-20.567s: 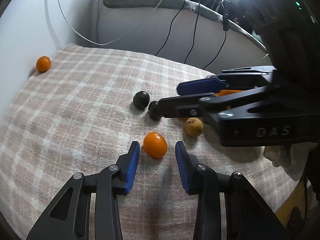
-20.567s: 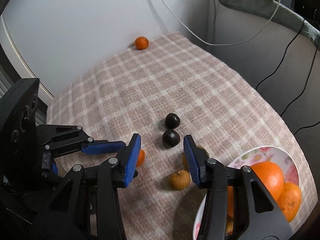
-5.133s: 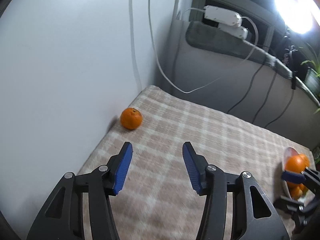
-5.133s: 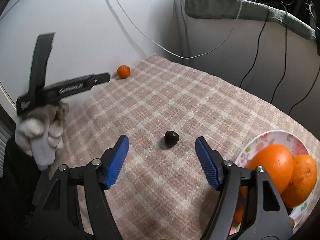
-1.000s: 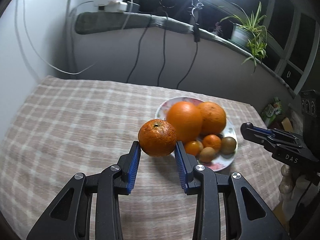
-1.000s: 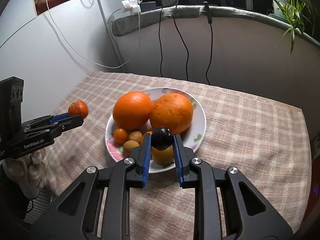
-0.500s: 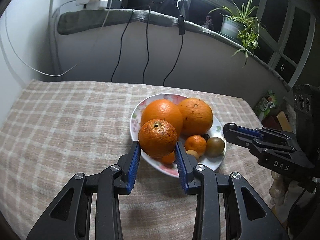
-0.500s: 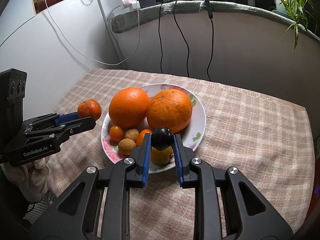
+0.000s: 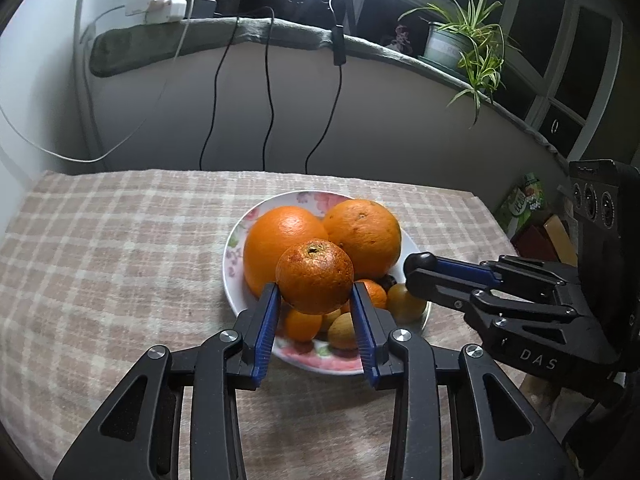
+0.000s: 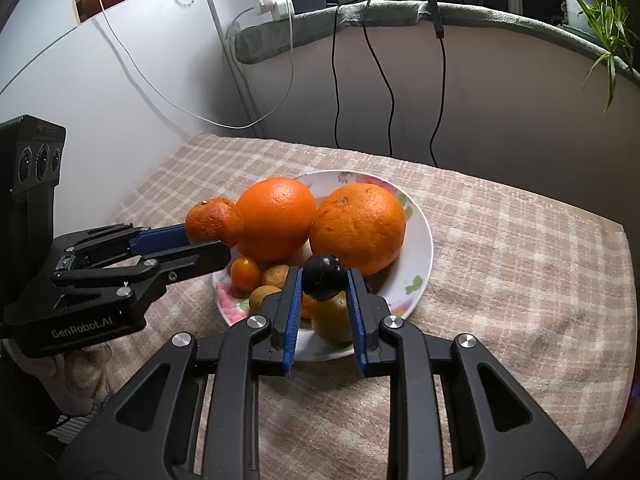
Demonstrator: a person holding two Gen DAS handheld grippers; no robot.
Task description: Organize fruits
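A floral white plate [image 9: 234,248] [image 10: 420,240] on the checked cloth holds two big oranges [image 9: 362,236] [image 10: 358,226] and several small fruits [image 9: 302,325] [image 10: 245,272]. My left gripper [image 9: 315,294] is shut on a small rough-skinned orange [image 9: 315,276] and holds it above the plate's near edge; that orange also shows in the right wrist view [image 10: 212,224]. My right gripper [image 10: 322,280] is shut on a dark plum [image 10: 325,272] and holds it above the plate's near side. The plum shows at the tip of the right gripper [image 9: 418,264] in the left wrist view.
A pale checked cloth [image 9: 100,260] [image 10: 520,260] covers the table. A curved grey wall with hanging black cables [image 9: 268,92] stands behind. A potted plant [image 9: 460,46] sits on the ledge. A white wall [image 10: 100,80] lies to the left.
Both grippers have moved closer to the plate with their fruit. The small orange now hangs over the plate's near edge, and the plum over the small fruits.
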